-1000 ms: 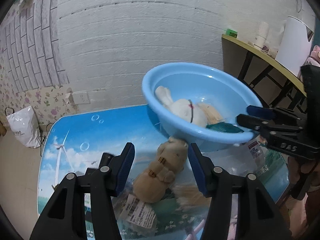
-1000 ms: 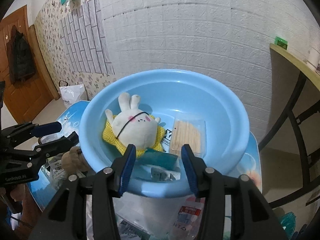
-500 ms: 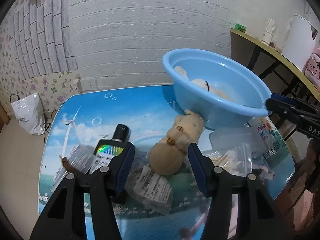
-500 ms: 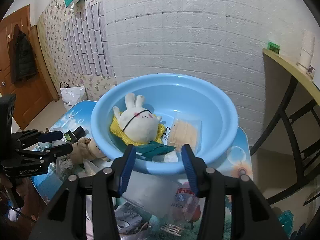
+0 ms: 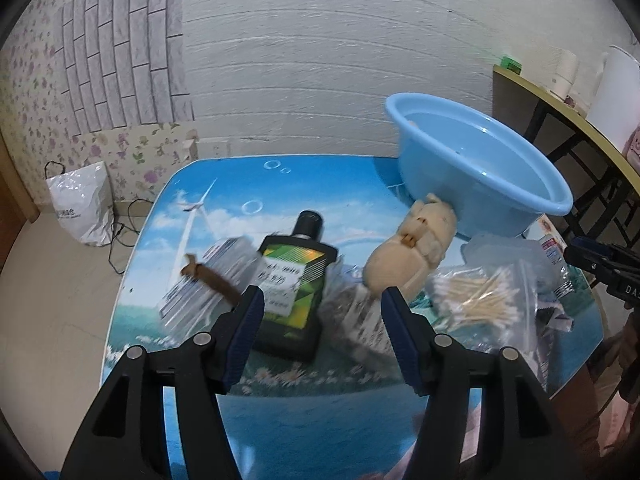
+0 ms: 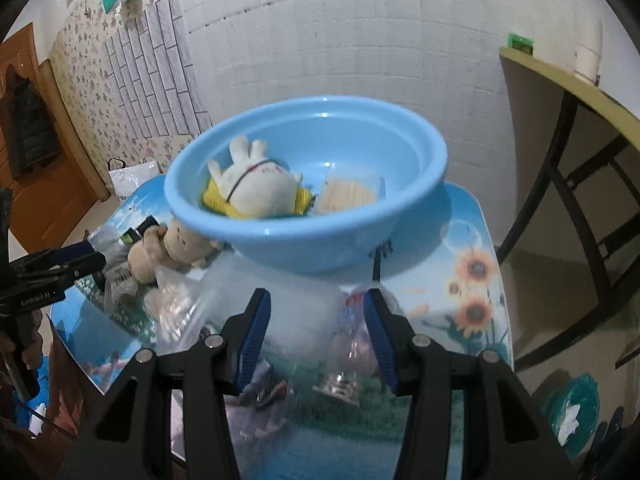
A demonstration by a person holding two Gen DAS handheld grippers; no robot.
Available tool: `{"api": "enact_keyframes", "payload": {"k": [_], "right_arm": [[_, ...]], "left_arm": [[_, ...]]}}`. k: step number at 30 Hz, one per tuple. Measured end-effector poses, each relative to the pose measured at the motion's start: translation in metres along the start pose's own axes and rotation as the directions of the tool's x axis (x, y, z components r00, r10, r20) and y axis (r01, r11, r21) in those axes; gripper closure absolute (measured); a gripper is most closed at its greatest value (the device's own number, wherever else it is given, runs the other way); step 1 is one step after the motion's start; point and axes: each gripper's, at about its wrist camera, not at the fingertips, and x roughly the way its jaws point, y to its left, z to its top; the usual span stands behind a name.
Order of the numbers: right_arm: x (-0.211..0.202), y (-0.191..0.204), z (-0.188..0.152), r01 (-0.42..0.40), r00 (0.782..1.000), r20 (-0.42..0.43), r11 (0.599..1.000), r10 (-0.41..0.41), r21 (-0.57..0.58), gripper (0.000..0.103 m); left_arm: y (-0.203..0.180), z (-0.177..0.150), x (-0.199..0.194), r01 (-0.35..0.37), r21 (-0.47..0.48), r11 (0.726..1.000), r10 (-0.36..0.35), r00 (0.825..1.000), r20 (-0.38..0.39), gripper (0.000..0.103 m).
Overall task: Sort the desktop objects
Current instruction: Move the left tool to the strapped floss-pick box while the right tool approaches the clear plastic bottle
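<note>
dark bottle (image 5: pixel 294 278) lies just ahead of the left gripper (image 5: pixel 322 316), neck pointing away; empty jaws opening, nearer than the right gripper (image 6: pixel 316 322), empty and apart.

The table (image 5: pixel 224 208) has a glossy top printed with blue sky, a wind turbine, bubbles and sunflowers. On it stand a blue basin (image 5: pixel 492 184) near the far edge, a tan plush toy (image 5: pixel 408 256) touching the basin's side, a dark bottle (image 5: pixel 294 280) lying flat, a clear packet (image 5: pixel 208 280), a bag of cotton swabs (image 5: pixel 480 296) and other clear bags (image 6: pixel 188 300).
</note>
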Motion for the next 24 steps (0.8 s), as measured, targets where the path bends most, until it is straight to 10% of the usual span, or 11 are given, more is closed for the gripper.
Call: {"api": "enact_keyframes", "payload": {"k": [24], "right_arm": [[-0.003,-0.012,-0.017,0.004,0.999,-0.042,0.998,-0.001,0.059,0.055]], "left_arm": [[0.053,-0.007,-0.013,-0.091,-0.058,0.994,0.093,0.996,0.019,0.042]]}}
